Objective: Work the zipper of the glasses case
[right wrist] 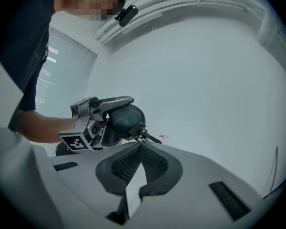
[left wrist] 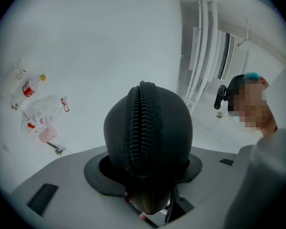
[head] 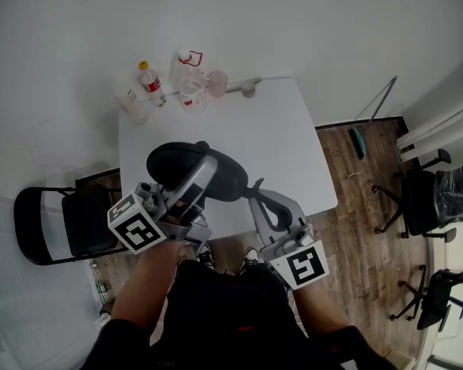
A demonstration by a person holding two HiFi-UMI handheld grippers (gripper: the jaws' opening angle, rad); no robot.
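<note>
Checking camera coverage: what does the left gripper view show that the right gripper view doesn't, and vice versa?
Only the left gripper view: the zipper teeth along the glasses case, and bottles beyond. Only the right gripper view: the left gripper from outside with its marker cube, and the right gripper shut, seemingly on the zipper pull. Both: the dark glasses case, clamped in the left gripper.

Office, white table (head: 293,145), swivel chairs (head: 421,205), wood floor (head: 363,241)
</note>
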